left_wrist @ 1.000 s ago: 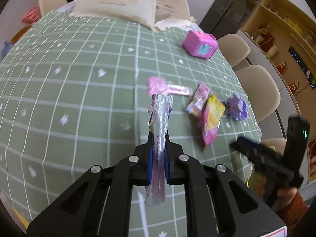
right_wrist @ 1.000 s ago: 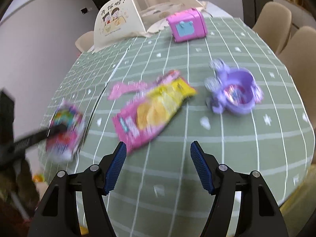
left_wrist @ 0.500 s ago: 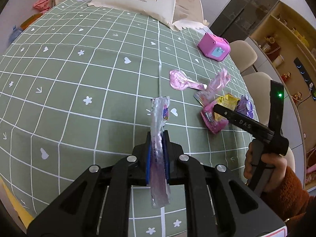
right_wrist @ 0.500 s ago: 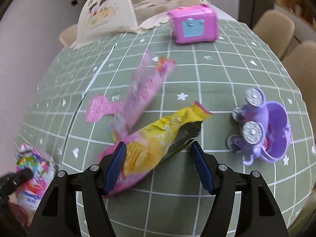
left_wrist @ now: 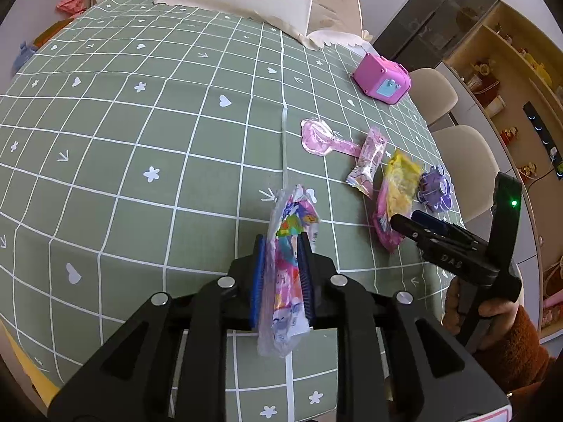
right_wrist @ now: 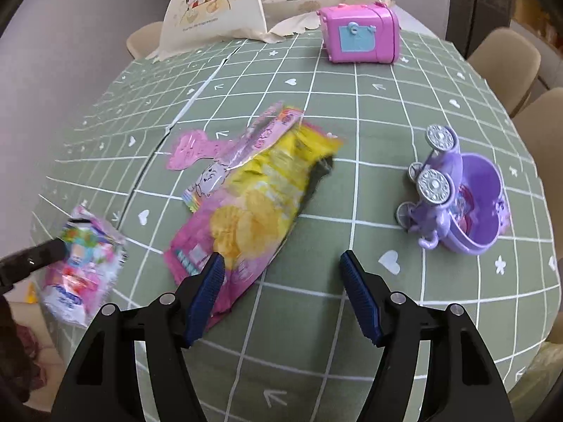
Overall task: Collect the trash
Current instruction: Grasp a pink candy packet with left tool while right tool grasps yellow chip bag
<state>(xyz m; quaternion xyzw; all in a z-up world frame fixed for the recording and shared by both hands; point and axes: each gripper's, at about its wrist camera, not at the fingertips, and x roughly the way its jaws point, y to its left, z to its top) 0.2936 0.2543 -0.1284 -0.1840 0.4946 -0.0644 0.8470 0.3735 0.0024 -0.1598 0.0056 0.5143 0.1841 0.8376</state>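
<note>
Held wrapper: clear, colourful packet, upright between the blue pads of the left hand-held gripper; lower end hanging below the pads over the green checked surface; seen broadside here, edge-on a moment earlier, so apparently turned in the grip.
Chip bag: yellow and pink, flat on the surface, near end lying between and just ahead of the right pads; larger in the right wrist view than a second before.
Other litter: slim pink wrapper partly under the chip bag's far end; pink spoon-shaped packet just beyond, touching it.
Change: right hand-held gripper brought down and in over the chip bag; left jaws opening around the wrapper.
Meaning for task: judged as one piece already collected and possibly about to drop from the left side; second pickup lined up, not yet gripped; at least three pieces left on the surface.
Left hand-held gripper: narrow, opening, wrapper between the pads and not fallen.
Right hand-held gripper: wide, nothing pinched; left pad over the bag's edge, contact unclear.
Not trash, by the look: purple toy pram; pink toy case.
</note>
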